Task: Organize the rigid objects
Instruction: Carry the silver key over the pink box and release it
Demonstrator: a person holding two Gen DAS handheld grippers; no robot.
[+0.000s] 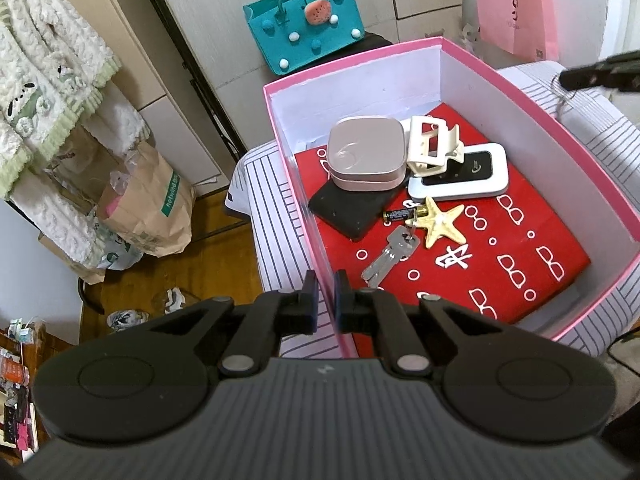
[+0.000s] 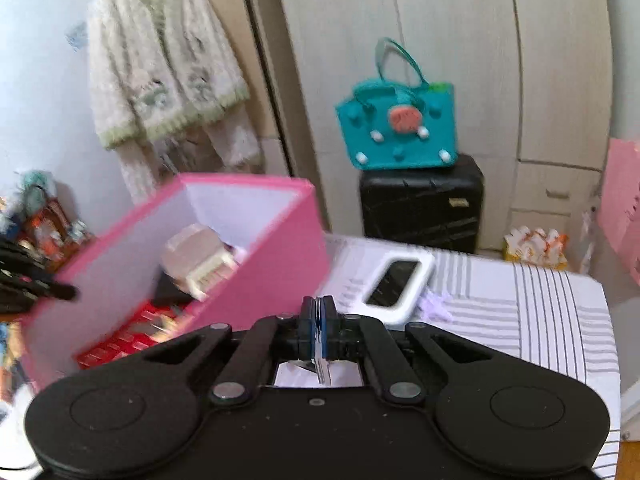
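The striped counter [image 2: 540,320] spreads ahead of both grippers, and on it the pink box [image 1: 400,56] is the biggest thing in play. The left gripper [image 1: 327,292] has its jaws pinched tight on the box's near wall, one pad outside and one inside the rim. Just beyond those jaws, inside the box, a red sheet with white marks [image 1: 520,240] covers the floor, and the small things lie heaped on its far part: a rounded pinkish case [image 1: 362,152] resting on a black pad [image 1: 348,210], a cream hair clip [image 1: 430,144] beside the case, a white and black pocket device [image 1: 460,178] to its right, then a yellow starfish [image 1: 438,220], a bunch of keys [image 1: 390,252] nearest the jaws, and a small battery [image 1: 400,215] between pad and starfish. The right gripper [image 2: 319,328] sits right of the box, its jaws closed on a thin white, card-like thing [image 2: 323,364] that hangs edge-on beneath them; what it is I cannot tell. Just past those jaws a white-framed mirror or screen [image 2: 396,282] lies flat on the counter.
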